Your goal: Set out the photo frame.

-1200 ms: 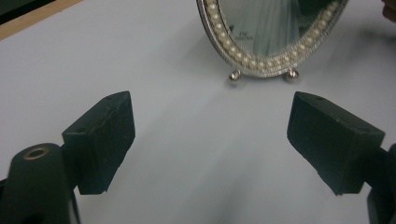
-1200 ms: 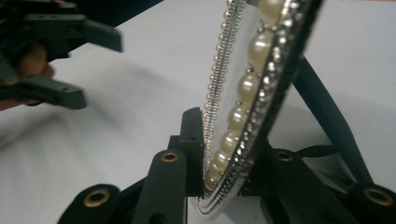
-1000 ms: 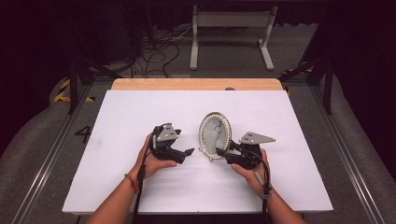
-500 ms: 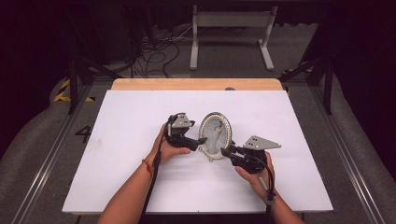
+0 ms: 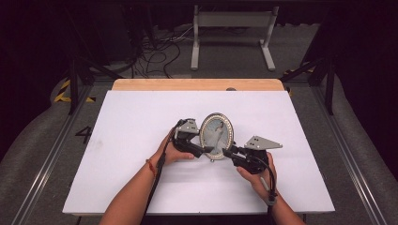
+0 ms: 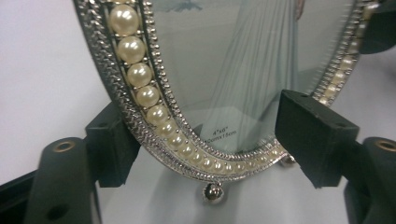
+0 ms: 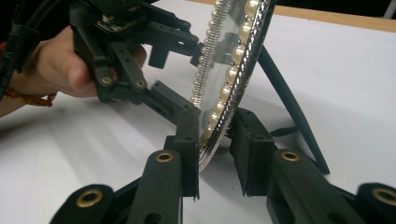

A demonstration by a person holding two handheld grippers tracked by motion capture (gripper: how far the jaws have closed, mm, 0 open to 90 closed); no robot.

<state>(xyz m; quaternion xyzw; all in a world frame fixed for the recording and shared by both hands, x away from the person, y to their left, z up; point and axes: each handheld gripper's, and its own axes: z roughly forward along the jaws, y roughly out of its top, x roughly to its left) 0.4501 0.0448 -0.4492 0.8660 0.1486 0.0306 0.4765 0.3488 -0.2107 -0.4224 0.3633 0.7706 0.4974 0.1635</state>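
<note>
Right gripper point(image 7: 212, 144) pinches the lower rim of the oval pearl-edged frame point(image 5: 216, 135), holding it upright mid-table point(image 5: 141, 117). Left gripper point(image 6: 196, 144) straddles the frame's bottom edge, its jaws just closing, pads not visibly pressing; the frame's black stand leg point(image 7: 285, 102) sits behind.

A white table point(image 5: 141, 117) — an oval pearl-rimmed picture frame point(image 5: 216, 133) stands on it.

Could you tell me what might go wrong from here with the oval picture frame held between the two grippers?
The right gripper pinches only the thin lower rim of the picture frame, so it could twist or slip out. The left gripper has been closing with its fingers straddling the frame's lower edge; pressing on the glass might scratch or crack it.
</note>
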